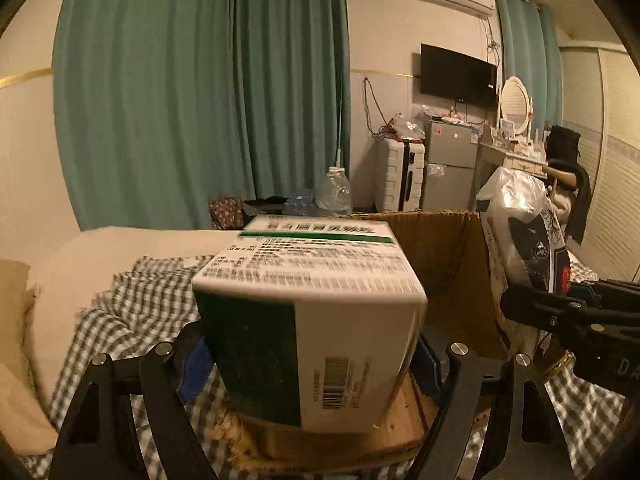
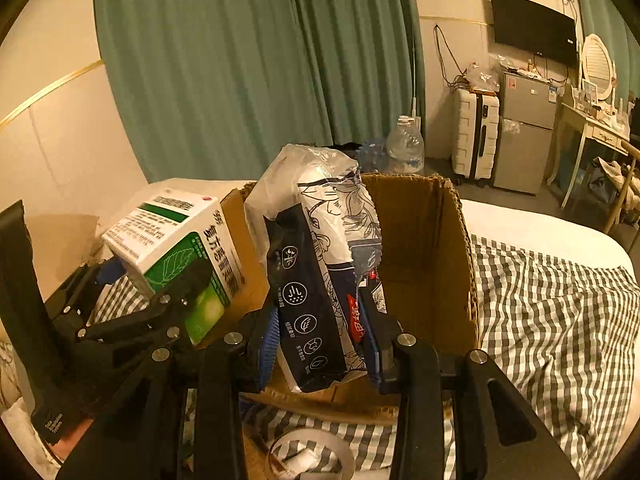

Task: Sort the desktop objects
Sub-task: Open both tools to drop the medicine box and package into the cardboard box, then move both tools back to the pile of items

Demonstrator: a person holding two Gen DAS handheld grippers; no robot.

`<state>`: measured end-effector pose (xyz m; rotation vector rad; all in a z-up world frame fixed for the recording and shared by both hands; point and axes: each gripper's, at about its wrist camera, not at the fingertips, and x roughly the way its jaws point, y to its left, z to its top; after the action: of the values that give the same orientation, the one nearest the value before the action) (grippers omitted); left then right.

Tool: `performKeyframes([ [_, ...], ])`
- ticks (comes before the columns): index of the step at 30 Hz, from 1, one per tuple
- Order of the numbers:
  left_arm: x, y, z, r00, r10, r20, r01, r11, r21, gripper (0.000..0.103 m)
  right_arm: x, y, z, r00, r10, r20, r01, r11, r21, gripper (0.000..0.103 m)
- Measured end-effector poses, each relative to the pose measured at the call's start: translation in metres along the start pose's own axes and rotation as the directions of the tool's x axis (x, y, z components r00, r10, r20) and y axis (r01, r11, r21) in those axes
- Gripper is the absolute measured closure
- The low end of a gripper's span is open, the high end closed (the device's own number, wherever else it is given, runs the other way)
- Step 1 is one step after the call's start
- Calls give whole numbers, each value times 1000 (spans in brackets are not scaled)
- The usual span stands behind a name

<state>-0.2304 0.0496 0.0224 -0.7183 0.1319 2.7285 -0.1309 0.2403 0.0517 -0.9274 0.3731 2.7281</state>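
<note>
Both grippers are matte black linkages with round silver screws at the joints and blue finger pads [image 2: 267, 340]. The left gripper [image 2: 160, 280] body carries small white lettering, too small to read.

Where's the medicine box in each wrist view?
Left wrist: medicine box fills centre, clamped in left gripper.
Right wrist: medicine box at left, beside the tissue pack.
Shared landmark: cardboard box behind both.
</note>
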Motion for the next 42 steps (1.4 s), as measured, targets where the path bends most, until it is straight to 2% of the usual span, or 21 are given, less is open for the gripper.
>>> performKeyframes([
  [4,7,3,5,999,-42,6,42,998,-49,20,5,-12,7,1000,2,19,-3,1000,29,63],
  [5,8,4,5,999,-49,3,49,997,-53,18,3,-14,7,1000,2,26,-3,999,41,49],
  [6,8,4,6,999,-36,-1,36,998,-52,11,0,-16,5,999,2,42,-4,998,58,37],
  [7,9,2,9,1000,-29,-4,28,998,-49,8,-4,-17,4,998,-2,55,-2,997,73,35],
  [9,3,2,9,999,-34,6,34,999,-27,7,-9,-22,4,998,2,59,-7,996,92,35],
  [10,0,2,9,992,-128,6,128,991,30,7,-13,-25,5,998,1,60,-7,995,101,35],
  [15,-29,11,10,990,-137,19,136,989,57,7,-40,-23,0,997,2,83,-11,993,116,35],
  [21,-77,35,6,988,-157,1,157,987,29,6,-95,5,-13,993,-52,107,51,999,13,35],
  [28,-131,48,-14,984,-179,-9,179,983,35,3,-147,29,-49,992,-68,103,69,998,-5,35],
  [32,-149,51,-42,980,-193,-36,195,980,31,2,-157,34,-78,995,-74,67,73,997,18,35],
  [37,-155,52,-93,979,-177,-101,183,981,58,2,-147,36,-118,996,-94,9,93,994,51,35],
  [42,-146,64,-145,974,-158,-160,159,987,-8,2,-127,36,-154,995,-87,-43,91,991,99,35],
])
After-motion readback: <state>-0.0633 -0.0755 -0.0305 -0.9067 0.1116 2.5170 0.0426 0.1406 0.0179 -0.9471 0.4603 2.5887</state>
